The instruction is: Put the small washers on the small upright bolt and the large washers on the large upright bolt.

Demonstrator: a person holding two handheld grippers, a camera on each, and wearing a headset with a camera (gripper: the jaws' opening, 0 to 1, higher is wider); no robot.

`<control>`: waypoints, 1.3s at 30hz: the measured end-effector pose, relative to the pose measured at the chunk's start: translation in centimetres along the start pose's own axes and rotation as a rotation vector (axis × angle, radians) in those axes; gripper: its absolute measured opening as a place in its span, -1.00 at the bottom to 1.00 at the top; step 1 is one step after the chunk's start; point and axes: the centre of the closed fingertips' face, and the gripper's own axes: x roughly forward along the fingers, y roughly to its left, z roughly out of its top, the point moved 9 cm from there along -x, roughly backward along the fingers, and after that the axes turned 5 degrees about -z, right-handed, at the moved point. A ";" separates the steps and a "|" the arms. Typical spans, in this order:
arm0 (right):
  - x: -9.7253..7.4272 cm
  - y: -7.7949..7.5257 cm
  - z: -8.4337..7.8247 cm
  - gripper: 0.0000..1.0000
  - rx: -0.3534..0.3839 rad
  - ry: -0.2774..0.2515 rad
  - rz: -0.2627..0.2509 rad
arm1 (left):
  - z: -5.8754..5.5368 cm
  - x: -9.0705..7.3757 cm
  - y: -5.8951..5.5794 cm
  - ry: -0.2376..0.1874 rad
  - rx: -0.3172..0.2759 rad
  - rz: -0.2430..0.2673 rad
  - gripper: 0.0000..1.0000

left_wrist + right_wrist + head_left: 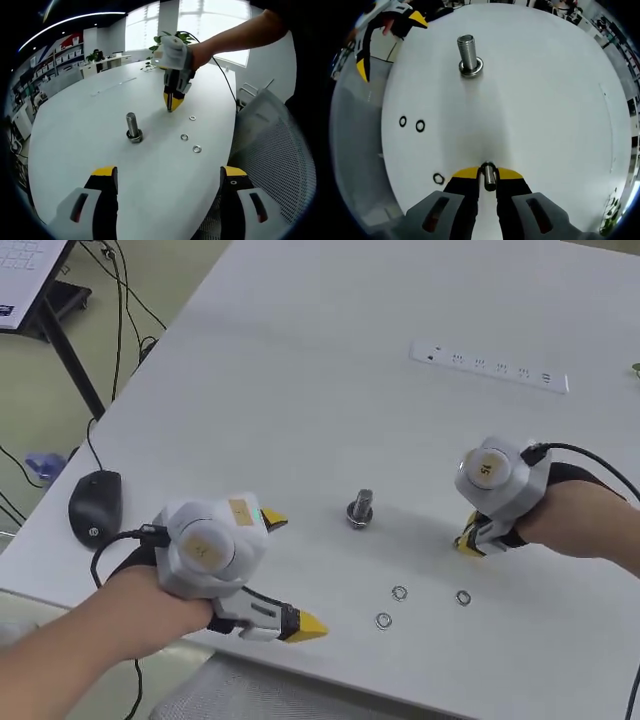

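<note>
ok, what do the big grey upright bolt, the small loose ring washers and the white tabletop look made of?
Big grey upright bolt: likely bare steel, dull silver sheen, threaded shank.
Small loose ring washers: probably plated steel, bright glints.
White tabletop: smooth matte surface, perhaps laminate; soft shadows, no grain.

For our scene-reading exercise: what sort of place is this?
Probably an office or meeting room: a large white table carrying a power strip and computer mouse, with a potted plant by bright windows.
</note>
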 end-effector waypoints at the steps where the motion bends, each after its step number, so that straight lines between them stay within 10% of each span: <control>1: 0.0 0.0 0.0 -0.75 -0.002 -0.002 -0.001 | 0.0 0.0 0.0 0.000 0.001 0.000 0.67; 39: -2.3 -0.1 -0.5 -0.55 0.034 -0.026 -0.018 | 0.0 -0.6 -0.7 0.016 0.011 0.002 0.61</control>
